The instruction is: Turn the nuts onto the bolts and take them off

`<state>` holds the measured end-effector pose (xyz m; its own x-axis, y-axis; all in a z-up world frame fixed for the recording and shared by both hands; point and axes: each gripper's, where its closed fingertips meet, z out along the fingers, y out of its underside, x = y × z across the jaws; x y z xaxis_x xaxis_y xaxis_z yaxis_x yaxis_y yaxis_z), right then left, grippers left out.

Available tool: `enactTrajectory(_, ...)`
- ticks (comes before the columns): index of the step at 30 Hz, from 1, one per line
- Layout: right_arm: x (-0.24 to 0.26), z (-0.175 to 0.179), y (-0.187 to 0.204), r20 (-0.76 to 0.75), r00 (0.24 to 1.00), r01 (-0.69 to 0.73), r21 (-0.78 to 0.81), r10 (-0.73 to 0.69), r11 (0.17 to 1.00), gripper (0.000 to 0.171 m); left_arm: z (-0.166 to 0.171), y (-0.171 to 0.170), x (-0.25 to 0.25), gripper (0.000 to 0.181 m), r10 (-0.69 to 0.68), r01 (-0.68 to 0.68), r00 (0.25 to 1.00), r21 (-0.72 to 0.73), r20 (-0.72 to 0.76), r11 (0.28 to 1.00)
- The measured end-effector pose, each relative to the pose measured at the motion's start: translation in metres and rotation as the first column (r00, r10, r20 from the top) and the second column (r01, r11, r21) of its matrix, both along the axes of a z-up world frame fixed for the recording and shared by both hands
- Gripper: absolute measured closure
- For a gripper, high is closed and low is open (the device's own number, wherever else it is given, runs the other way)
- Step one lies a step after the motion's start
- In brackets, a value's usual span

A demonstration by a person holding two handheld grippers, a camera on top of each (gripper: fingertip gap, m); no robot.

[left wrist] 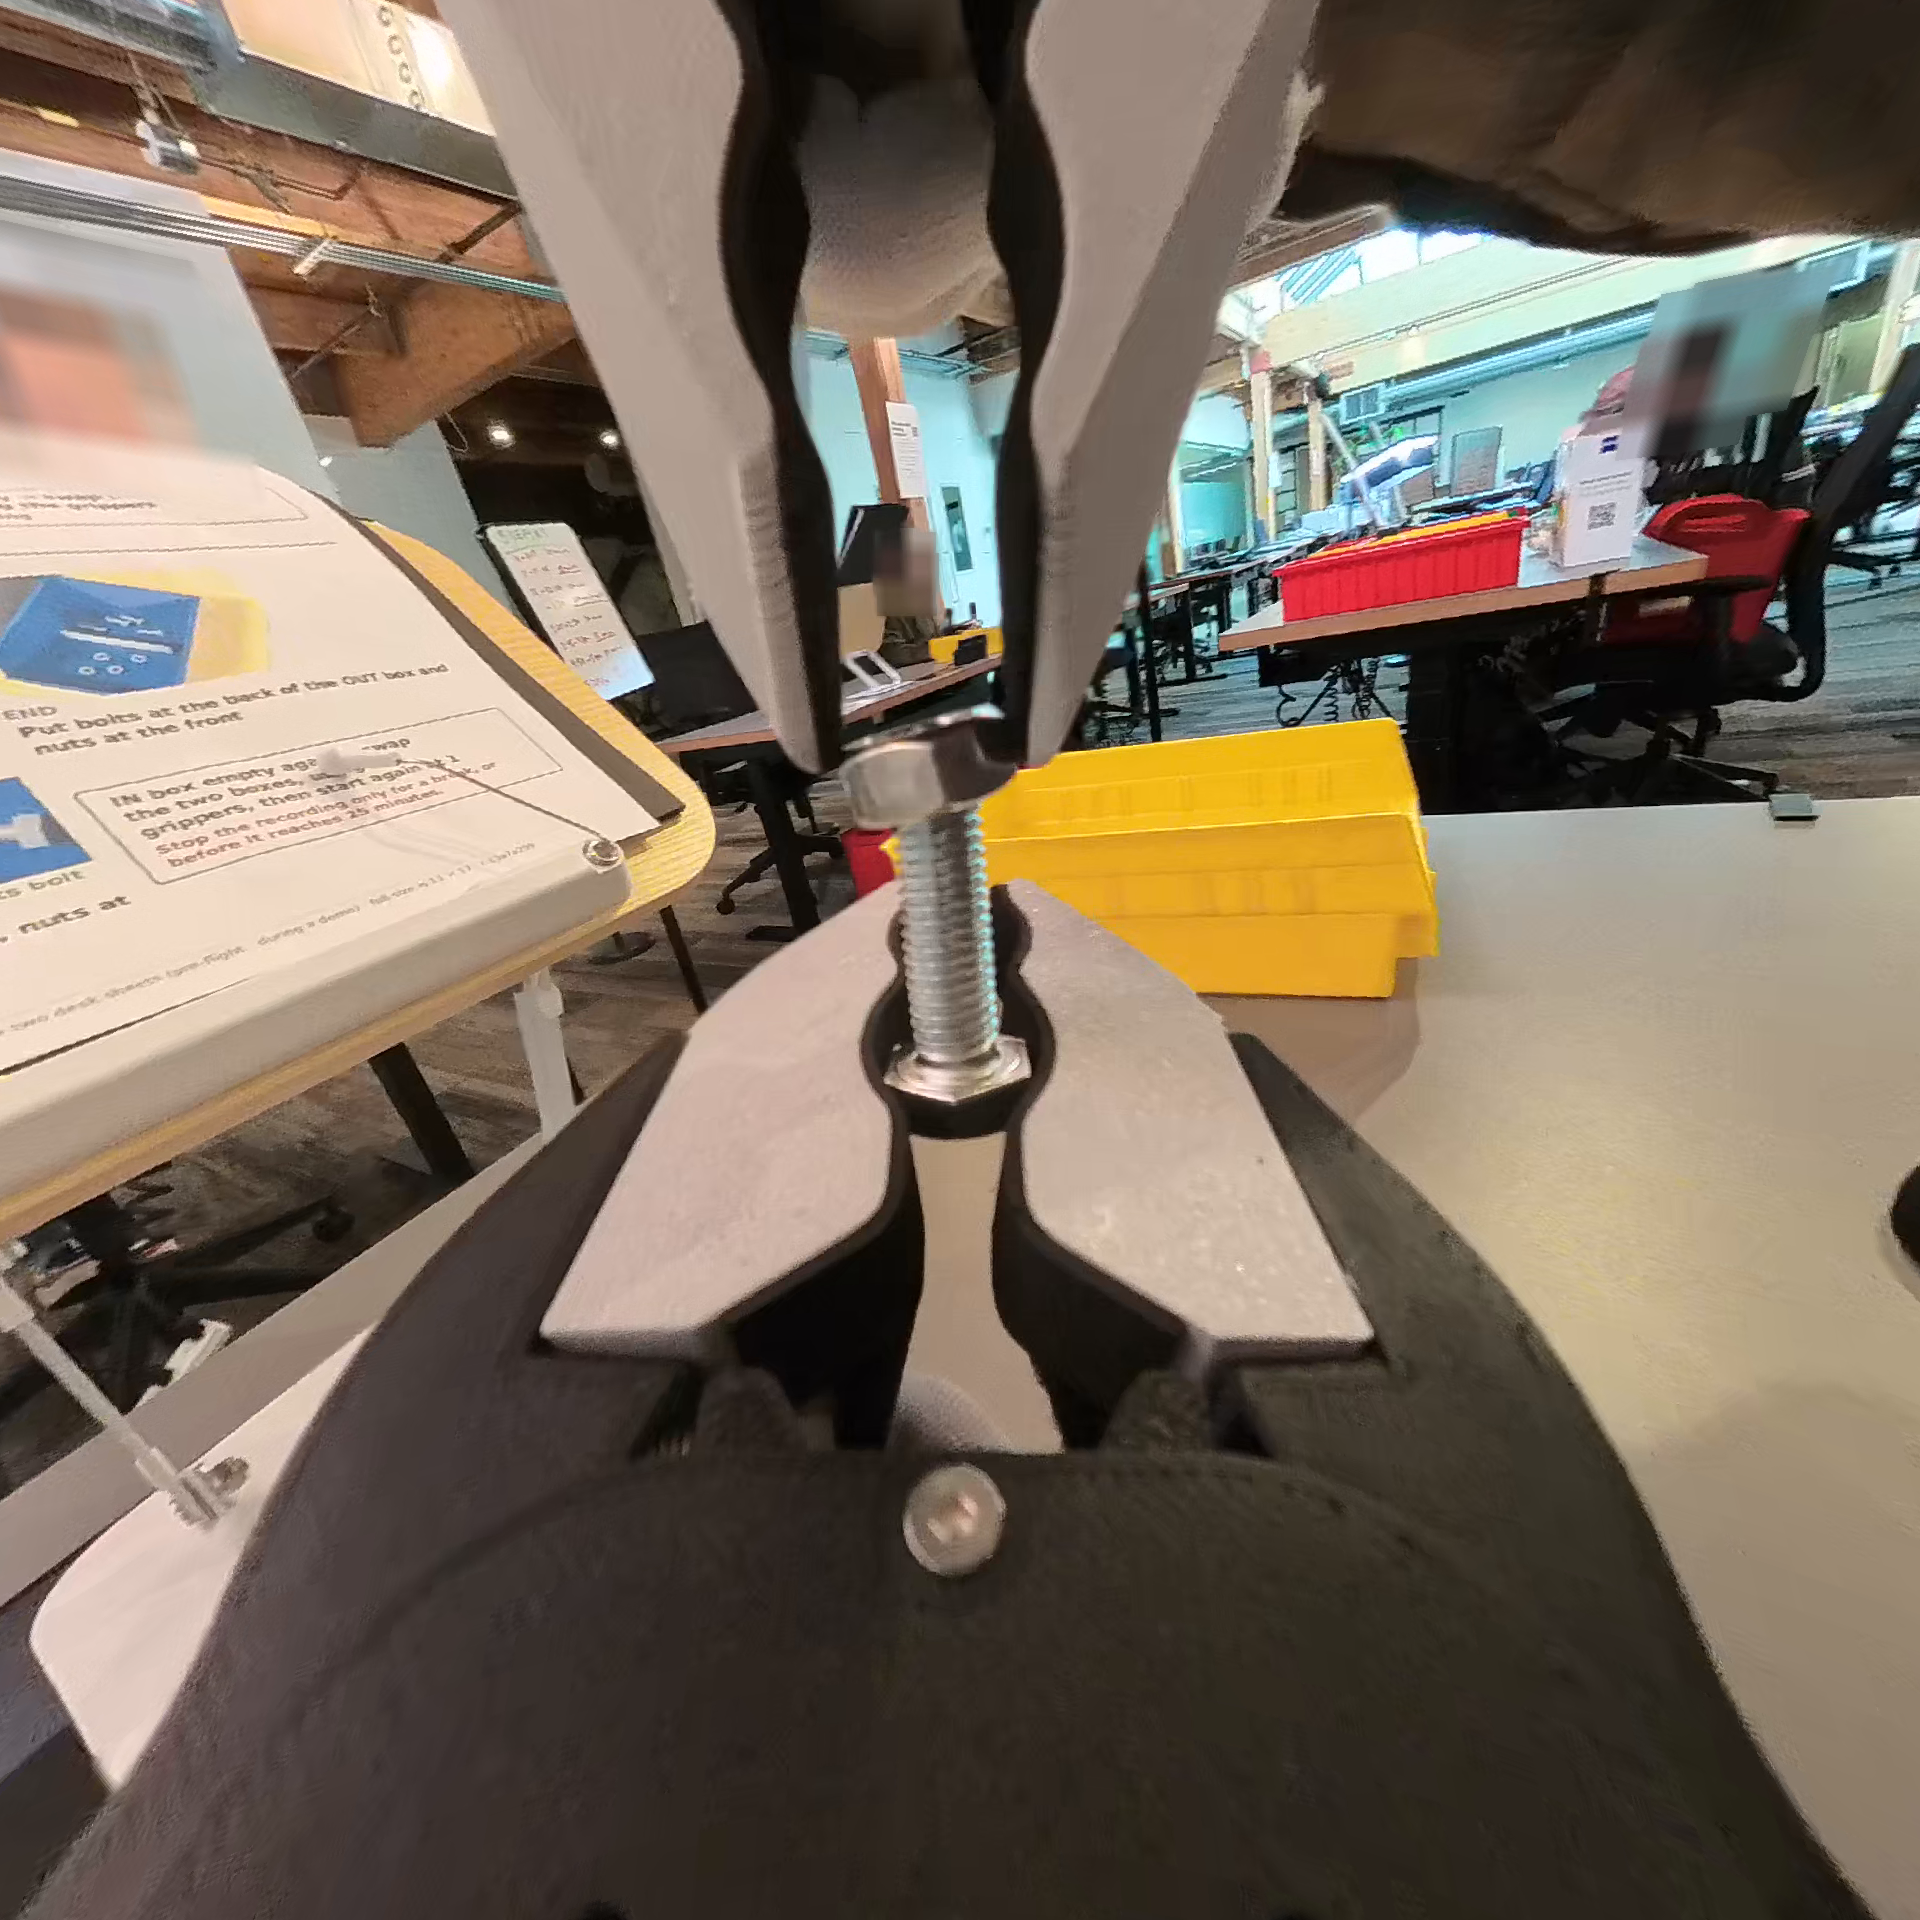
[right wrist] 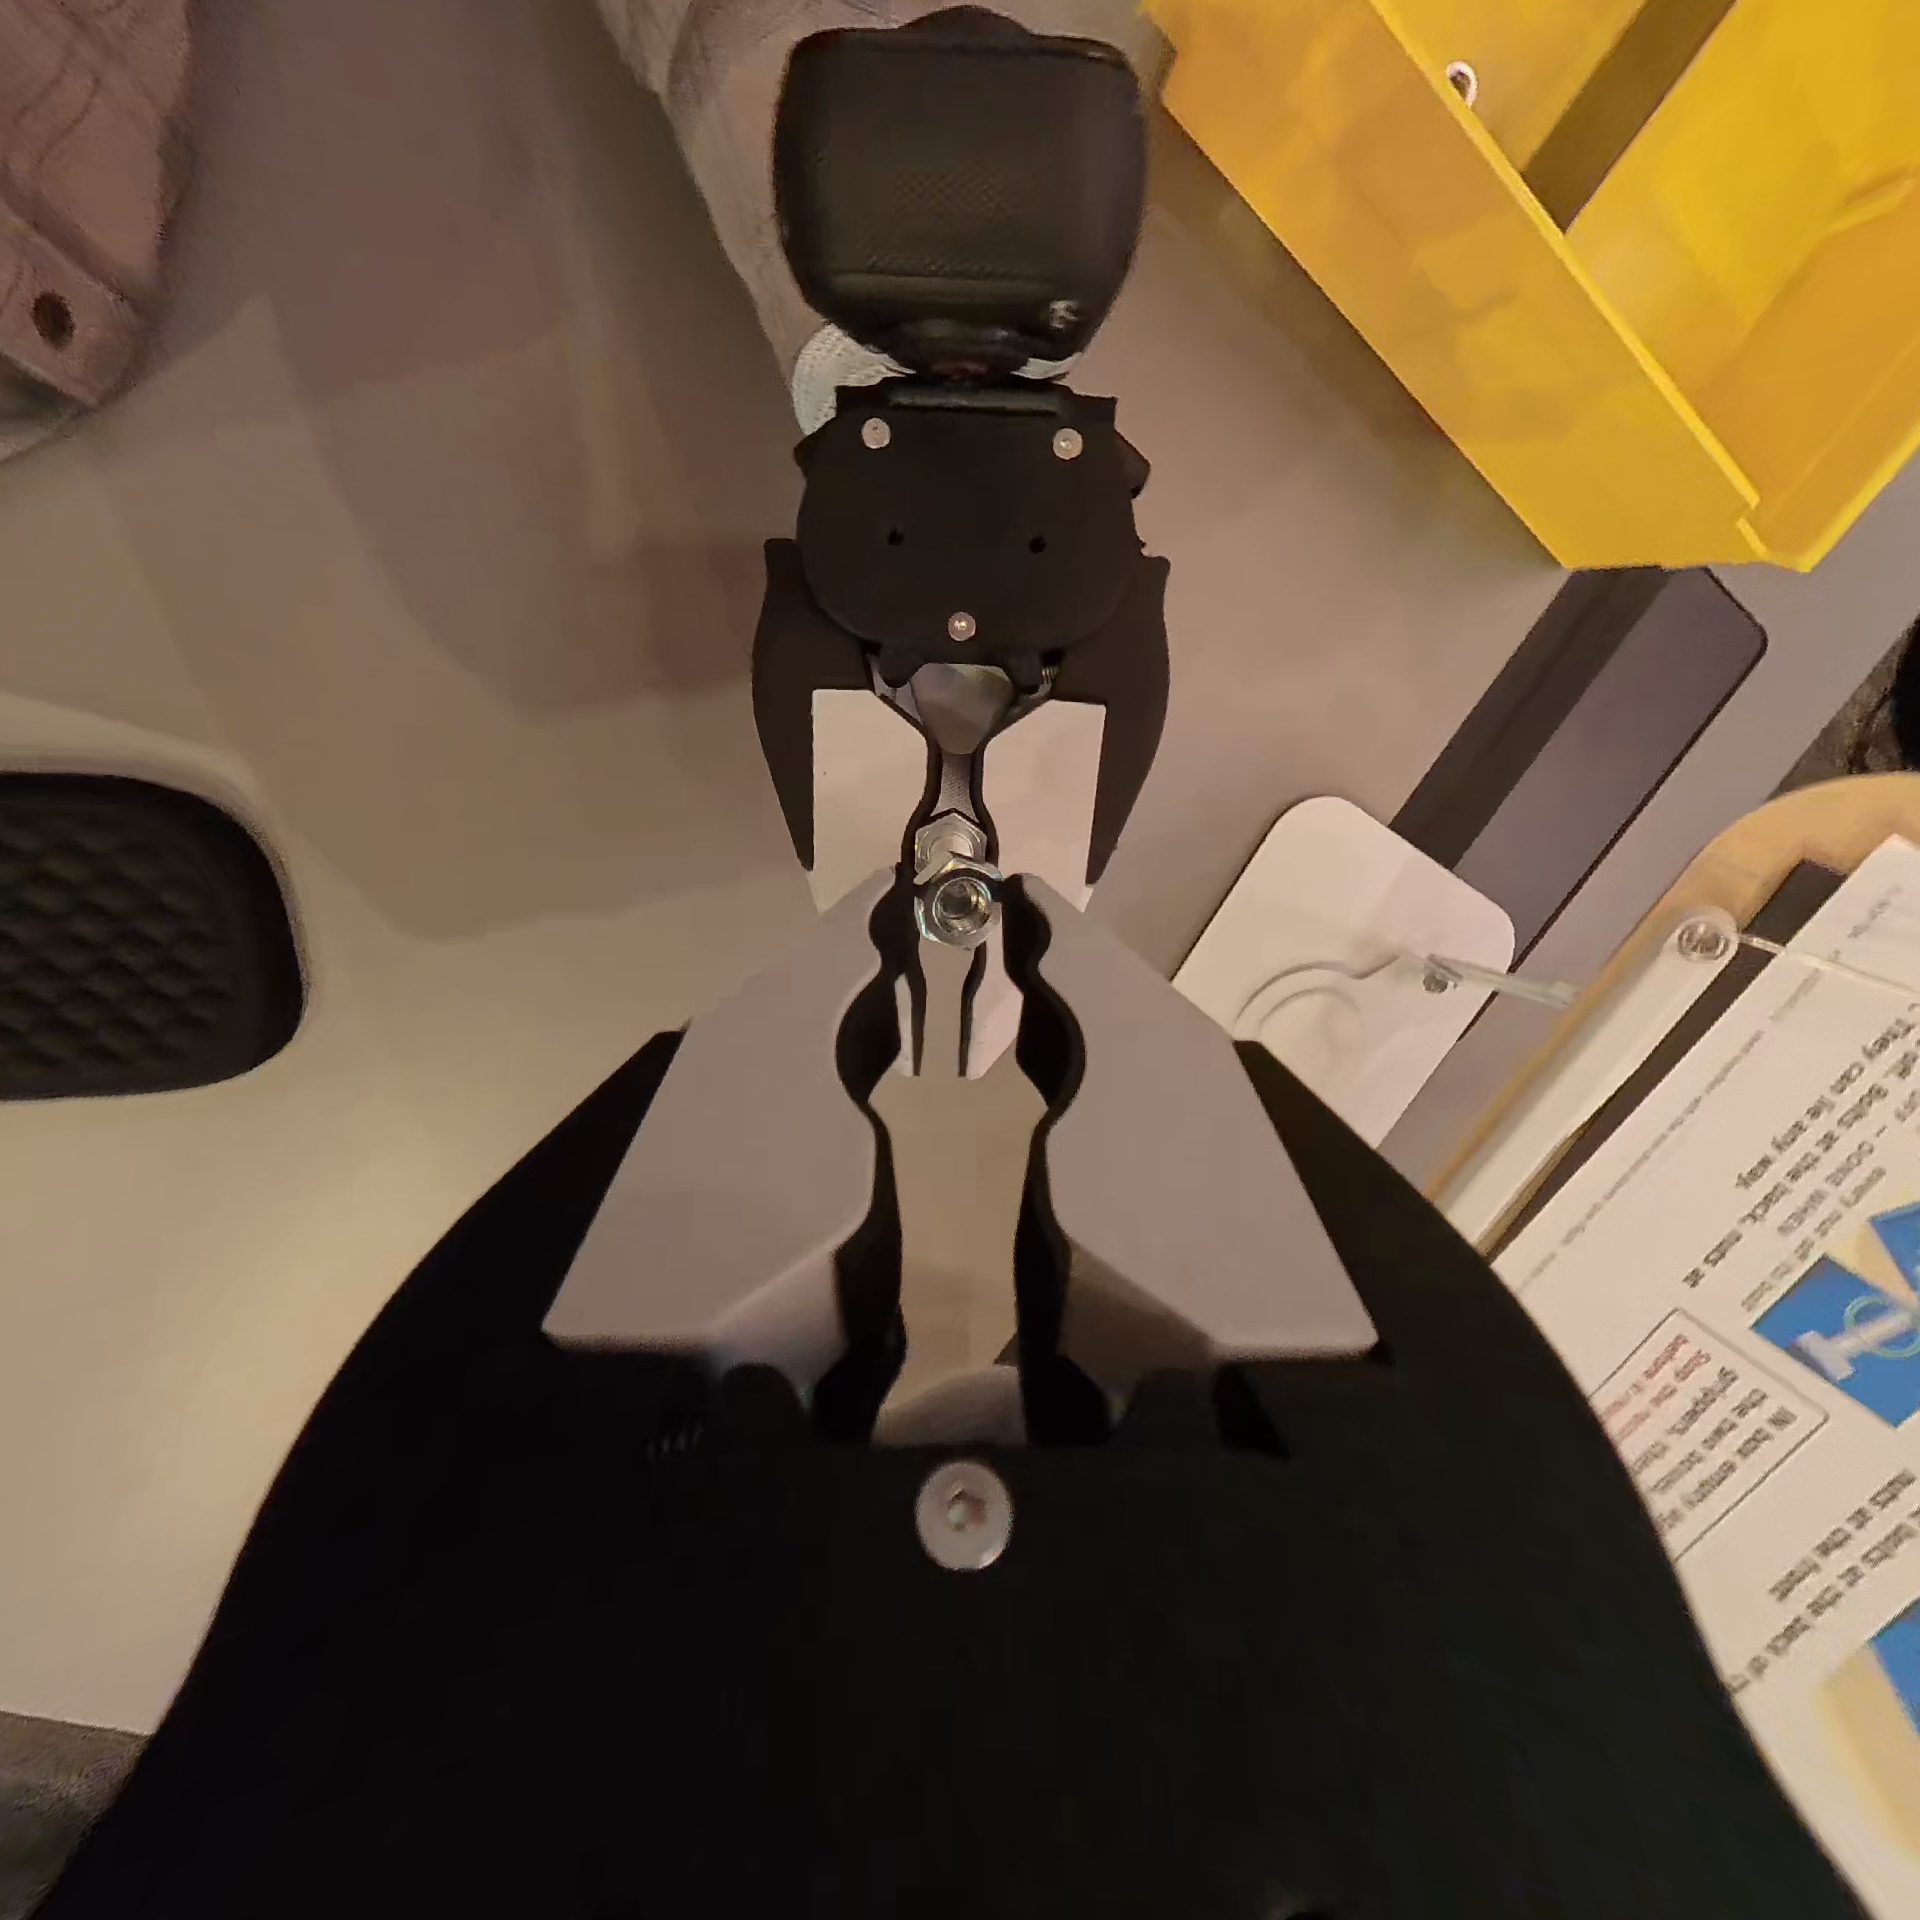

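Observation:
My left gripper [left wrist: 956, 920] is shut on a silver bolt [left wrist: 948, 966]. Its hex head sits in a notch between the jaws and its threaded shaft points up past the fingertips. My right gripper [left wrist: 920, 753] comes down from above and is shut on a silver hex nut [left wrist: 914, 784] at the free end of the shaft. In the right wrist view I look down the bolt's axis. The right gripper [right wrist: 954, 899] pinches the nut [right wrist: 951, 912] at its tips. The left gripper [right wrist: 943, 1065] and the bolt [right wrist: 938, 844] lie just beyond.
Stacked yellow bins [left wrist: 1216, 873] stand on the grey table [left wrist: 1662, 1143] behind the bolt; one shows at the upper right of the right wrist view [right wrist: 1558, 260]. An instruction sheet on a tilted stand [left wrist: 260, 779] is at the left. A person's sleeve [right wrist: 73, 208] is nearby. Tip to tip, the grippers are about 7 cm apart.

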<state>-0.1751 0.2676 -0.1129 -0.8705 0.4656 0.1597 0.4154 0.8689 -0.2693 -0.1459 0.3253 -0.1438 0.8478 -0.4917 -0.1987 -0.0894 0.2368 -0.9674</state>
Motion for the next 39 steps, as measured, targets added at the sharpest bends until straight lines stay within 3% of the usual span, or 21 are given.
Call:
enactTrajectory(5,-0.006,-0.002,0.004,-0.014,0.979,0.204,-0.036,-0.205,0.978,0.157,-0.002,0.005,-0.008,0.171,0.058,-0.058,0.998,-0.009,0.001,0.998)
enactTrajectory(9,-0.01,-0.006,0.008,0.005,0.902,0.43,-0.115,-0.433,0.895,0.157,-0.004,0.008,-0.011,0.171,0.099,-0.099,0.995,-0.01,-0.014,0.995)
enactTrajectory(13,-0.007,-0.009,0.011,-0.004,0.851,0.519,-0.134,-0.524,0.844,0.158,-0.006,0.008,-0.008,0.171,0.096,-0.096,0.995,-0.01,-0.023,0.995)
enactTrajectory(15,-0.006,-0.01,0.011,-0.019,0.849,0.522,-0.123,-0.528,0.844,0.158,-0.006,0.008,-0.006,0.171,0.094,-0.094,0.995,-0.006,-0.028,0.996)
enactTrajectory(16,-0.006,-0.009,0.01,-0.025,0.851,0.517,-0.125,-0.524,0.847,0.167,-0.005,0.007,-0.006,0.171,0.092,-0.092,0.996,-0.007,-0.02,0.996)
enactTrajectory(39,0.0,0.006,0.005,-0.17,0.832,0.489,-0.221,-0.527,0.844,0.169,0.01,0.0,-0.007,0.171,0.067,-0.068,0.997,0.044,0.024,0.997)
